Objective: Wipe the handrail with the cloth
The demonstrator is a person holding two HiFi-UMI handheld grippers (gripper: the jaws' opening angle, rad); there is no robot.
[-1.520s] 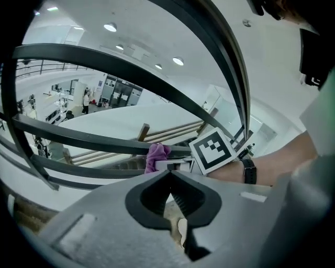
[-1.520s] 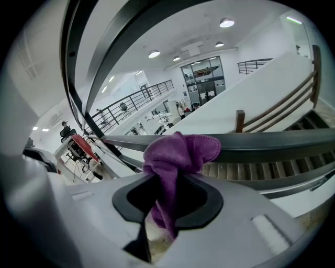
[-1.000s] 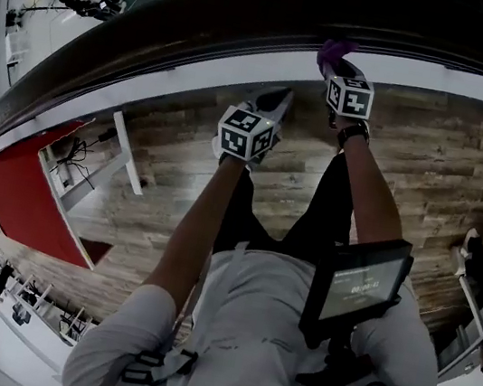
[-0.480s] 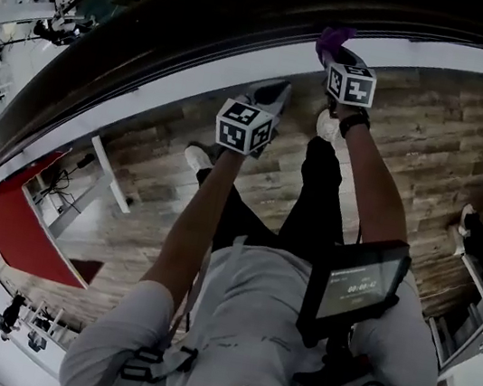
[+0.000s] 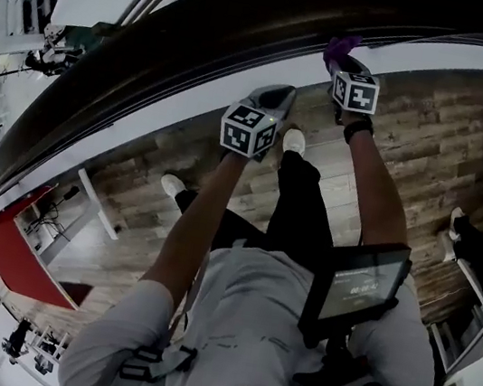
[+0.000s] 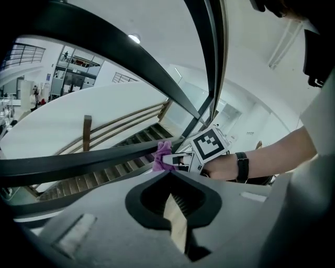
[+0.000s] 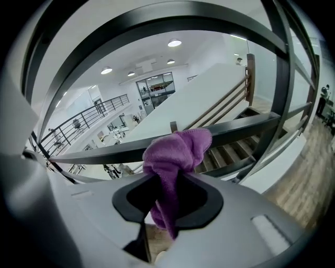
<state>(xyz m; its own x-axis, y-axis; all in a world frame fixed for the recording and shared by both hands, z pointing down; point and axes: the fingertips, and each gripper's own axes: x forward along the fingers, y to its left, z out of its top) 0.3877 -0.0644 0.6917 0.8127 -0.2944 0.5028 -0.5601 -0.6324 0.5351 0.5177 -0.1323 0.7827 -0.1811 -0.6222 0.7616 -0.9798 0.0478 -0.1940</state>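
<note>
The dark handrail curves from lower left to upper right in the head view. My right gripper is shut on a bunched purple cloth that presses against the rail. In the right gripper view the cloth bulges out of the shut jaws of my right gripper onto the handrail. My left gripper hovers just below the rail, left of the right one. It is shut on nothing in the left gripper view, where the cloth shows ahead on the handrail.
A wooden floor lies under the person, whose shoes stand near a white strip at the railing's foot. A tablet hangs on the chest. Stairs descend beyond the rail. A red panel is far below left.
The person has stepped along the railing, and the floor and red panel slid toward lower left. Both grippers kept their grip and place at the rail; the cloth stays on it.
</note>
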